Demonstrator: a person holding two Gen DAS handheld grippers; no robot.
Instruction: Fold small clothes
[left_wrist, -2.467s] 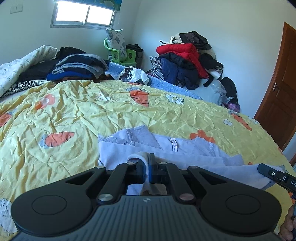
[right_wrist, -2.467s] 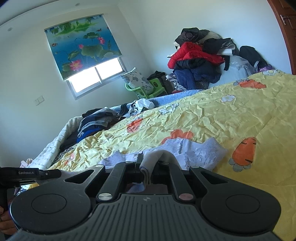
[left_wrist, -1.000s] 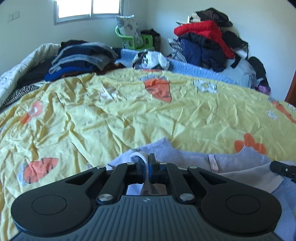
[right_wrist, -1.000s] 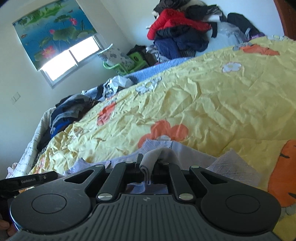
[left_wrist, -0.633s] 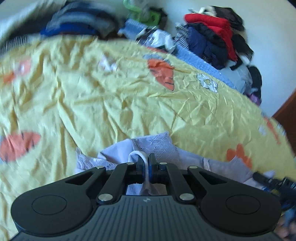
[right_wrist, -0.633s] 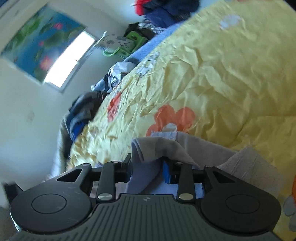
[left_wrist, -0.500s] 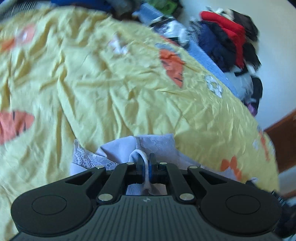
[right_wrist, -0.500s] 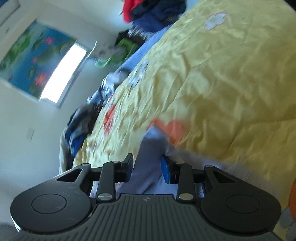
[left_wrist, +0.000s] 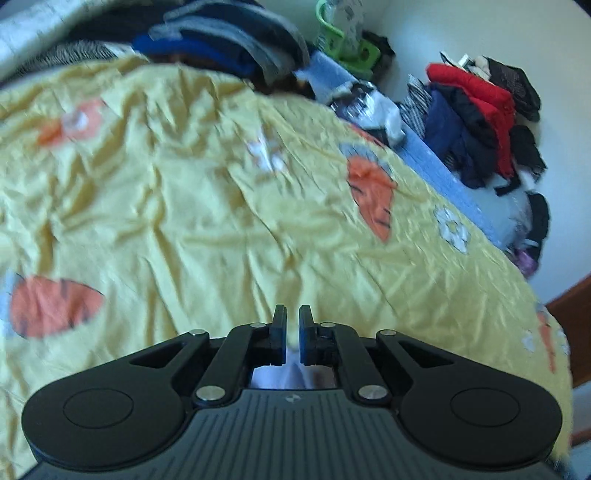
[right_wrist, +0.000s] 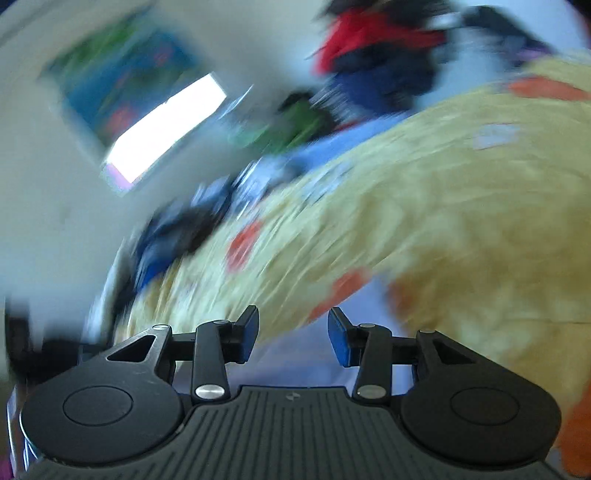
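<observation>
The pale lilac garment (right_wrist: 295, 350) lies on the yellow quilt (left_wrist: 207, 221) below my right gripper (right_wrist: 293, 334), which is open and empty; that view is badly blurred. In the left wrist view only a small patch of the garment (left_wrist: 284, 376) shows under the gripper body. My left gripper (left_wrist: 291, 332) has a narrow gap between its fingers and no cloth between the tips.
A stack of folded dark clothes (left_wrist: 221, 40) lies at the bed's far side. A heap of red and navy clothes (left_wrist: 476, 110) is piled against the wall. A green chair (left_wrist: 343, 40) stands by it. A wooden door (left_wrist: 576, 325) is at the right.
Both grippers have let go of the lilac garment. The right jaws opened wide and the camera swings fast. The left gripper lifted off the cloth and now faces bare quilt.
</observation>
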